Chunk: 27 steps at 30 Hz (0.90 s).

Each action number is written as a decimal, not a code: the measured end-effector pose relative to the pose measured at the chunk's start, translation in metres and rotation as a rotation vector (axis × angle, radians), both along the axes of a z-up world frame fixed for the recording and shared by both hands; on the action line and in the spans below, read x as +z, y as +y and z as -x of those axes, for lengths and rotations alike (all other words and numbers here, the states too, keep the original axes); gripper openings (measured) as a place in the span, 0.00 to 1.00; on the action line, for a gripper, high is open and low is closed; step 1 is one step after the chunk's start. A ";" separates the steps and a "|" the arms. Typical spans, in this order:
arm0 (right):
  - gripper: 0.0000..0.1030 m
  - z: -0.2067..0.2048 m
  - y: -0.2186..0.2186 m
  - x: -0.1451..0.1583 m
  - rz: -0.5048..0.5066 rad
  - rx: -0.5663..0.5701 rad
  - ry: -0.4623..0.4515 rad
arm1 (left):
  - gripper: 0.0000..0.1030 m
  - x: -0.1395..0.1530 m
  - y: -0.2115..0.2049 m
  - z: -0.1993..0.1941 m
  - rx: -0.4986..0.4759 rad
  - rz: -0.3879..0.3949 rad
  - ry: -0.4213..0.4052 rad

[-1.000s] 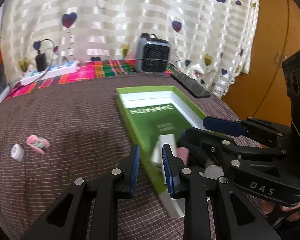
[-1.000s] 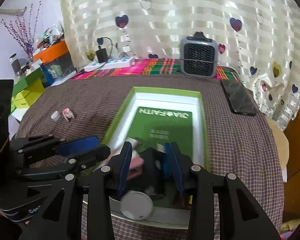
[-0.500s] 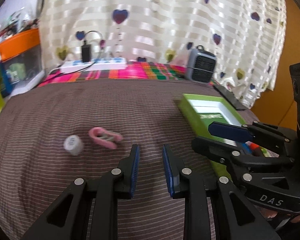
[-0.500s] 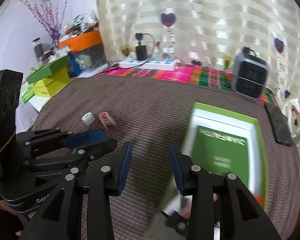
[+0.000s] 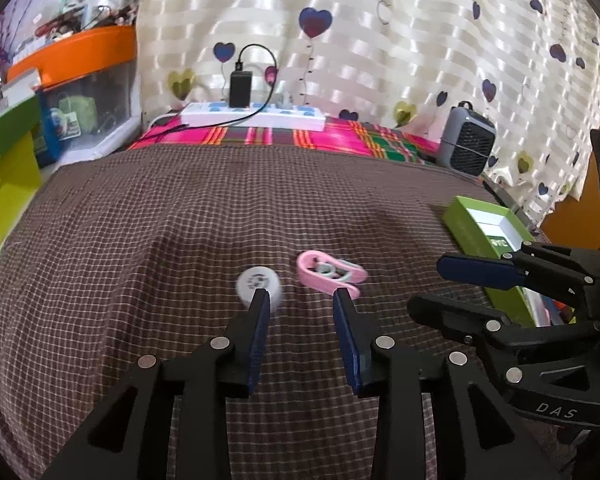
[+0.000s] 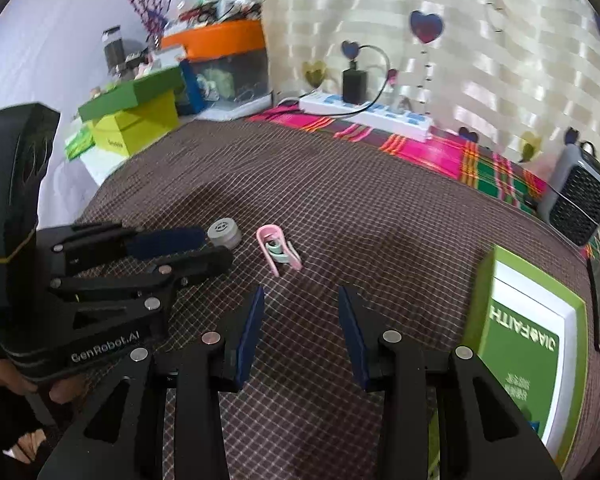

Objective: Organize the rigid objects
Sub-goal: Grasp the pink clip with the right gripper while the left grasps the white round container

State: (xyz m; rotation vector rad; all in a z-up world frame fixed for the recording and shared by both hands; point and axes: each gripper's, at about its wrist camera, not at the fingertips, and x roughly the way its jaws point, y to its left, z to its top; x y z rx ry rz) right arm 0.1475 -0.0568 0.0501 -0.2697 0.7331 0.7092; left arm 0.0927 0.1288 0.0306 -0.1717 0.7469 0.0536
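While the green box (image 6: 528,344) sits at the right of the brown checked cloth (image 5: 180,220), two loose items lie outside it: a white cap (image 5: 259,283) and a pink clip (image 5: 330,274), just beside each other near the middle. The left gripper (image 5: 298,300) hovers close over them, fingers spread and empty, one finger tip overlapping the cap in its own view. The right gripper (image 6: 300,300) is also spread and empty, short of the clip. Some small items show at the box's near end in the left view, too hidden to identify. Judgement: partly done; the cap and clip remain to be picked up and boxed.
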 end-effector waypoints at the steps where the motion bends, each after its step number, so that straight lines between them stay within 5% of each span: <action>1: 0.39 -0.002 0.004 -0.001 0.008 0.009 0.002 | 0.32 -0.001 0.002 -0.001 -0.002 -0.002 0.003; 16: 0.43 -0.031 0.056 -0.018 0.180 0.151 0.022 | 0.39 -0.023 0.034 -0.026 0.031 0.054 0.077; 27: 0.43 -0.050 0.066 -0.030 0.214 0.118 0.066 | 0.35 -0.024 0.038 -0.034 0.048 0.036 0.087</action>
